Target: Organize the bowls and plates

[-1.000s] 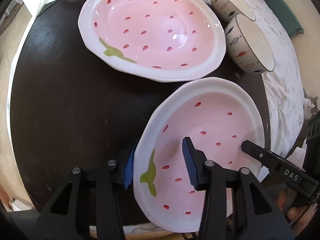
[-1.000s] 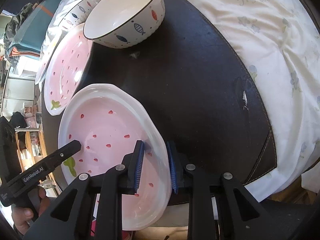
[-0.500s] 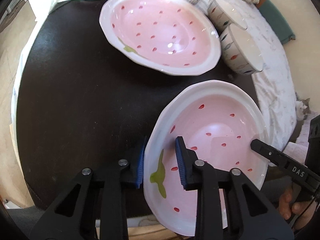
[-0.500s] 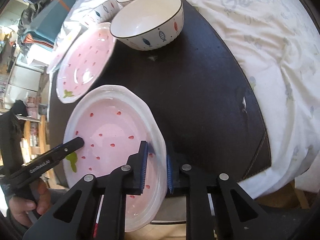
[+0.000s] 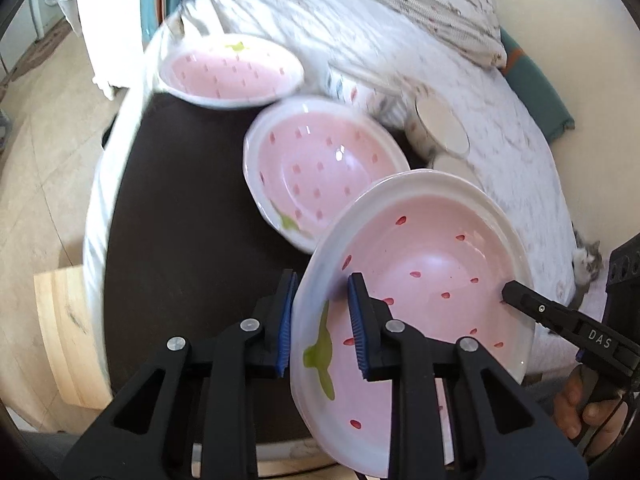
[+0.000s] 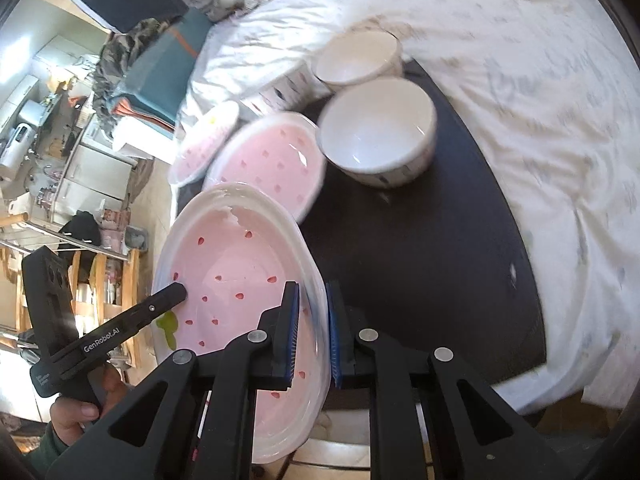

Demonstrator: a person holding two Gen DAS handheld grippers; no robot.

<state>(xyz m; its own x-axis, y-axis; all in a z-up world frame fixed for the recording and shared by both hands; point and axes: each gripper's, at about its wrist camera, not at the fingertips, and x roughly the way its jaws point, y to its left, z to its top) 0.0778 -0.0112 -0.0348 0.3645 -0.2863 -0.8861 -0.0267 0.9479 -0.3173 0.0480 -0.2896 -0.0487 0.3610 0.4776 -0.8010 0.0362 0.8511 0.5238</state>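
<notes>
- Left wrist view: the left gripper is clenched on the near-left rim of a pink strawberry plate, one blue pad inside the rim and one outside. The plate is tilted and held above the dark mat, at the near right of the scene.
- The right gripper reaches in from the right; only one finger tip shows, against the plate's far-right rim.
- Beyond lie a second strawberry plate on the mat and a third plate farther left at the mat's edge, blurred. A white bowl sits to the right on the white bedcover.
- Right wrist view: the right gripper is clamped on the plate's near-right rim. The left gripper's finger touches the left side.
- Two white bowls stand farther off, right of the other plates.
</notes>
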